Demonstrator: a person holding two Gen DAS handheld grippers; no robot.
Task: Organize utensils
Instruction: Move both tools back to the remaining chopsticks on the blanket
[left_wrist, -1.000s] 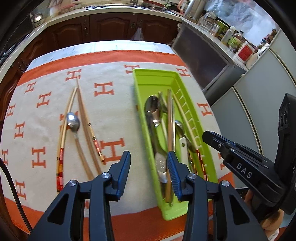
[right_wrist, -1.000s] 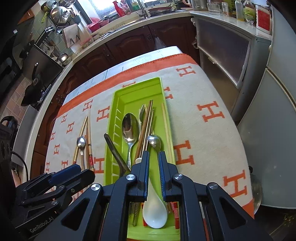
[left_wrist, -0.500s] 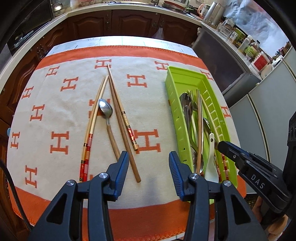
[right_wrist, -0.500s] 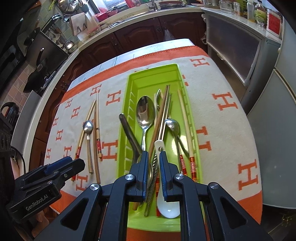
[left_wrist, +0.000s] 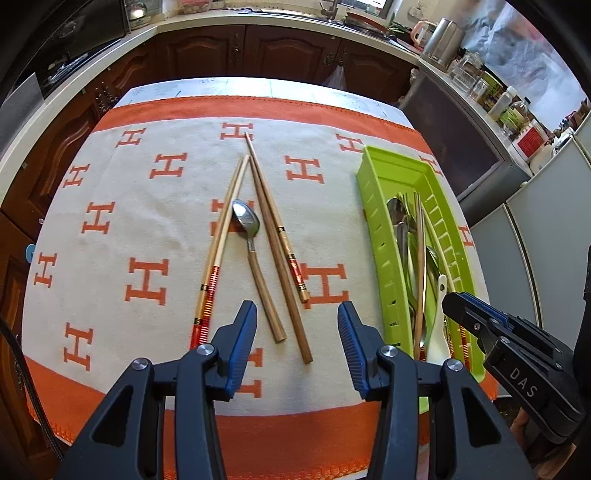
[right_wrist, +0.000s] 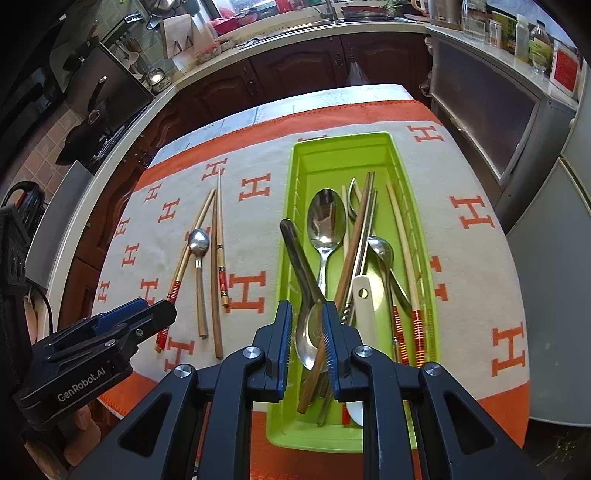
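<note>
On the H-patterned cloth lie a wooden-handled metal spoon, a pale chopstick with a red banded end and two brown chopsticks. My left gripper hangs open just above their near ends, touching none. The green tray to the right holds several spoons and chopsticks, among them a white spoon and a large metal spoon. My right gripper hovers over the near left part of the tray. Its jaws are opening, with nothing gripped.
The cloth covers a small table; its near orange border lies under both grippers. Dark wooden cabinets run behind and to the left. A grey appliance and pale panels stand close on the right.
My left gripper has moved left, from over the tray to over the loose utensils. The right gripper's jaws have widened and it has shifted left across the tray.
</note>
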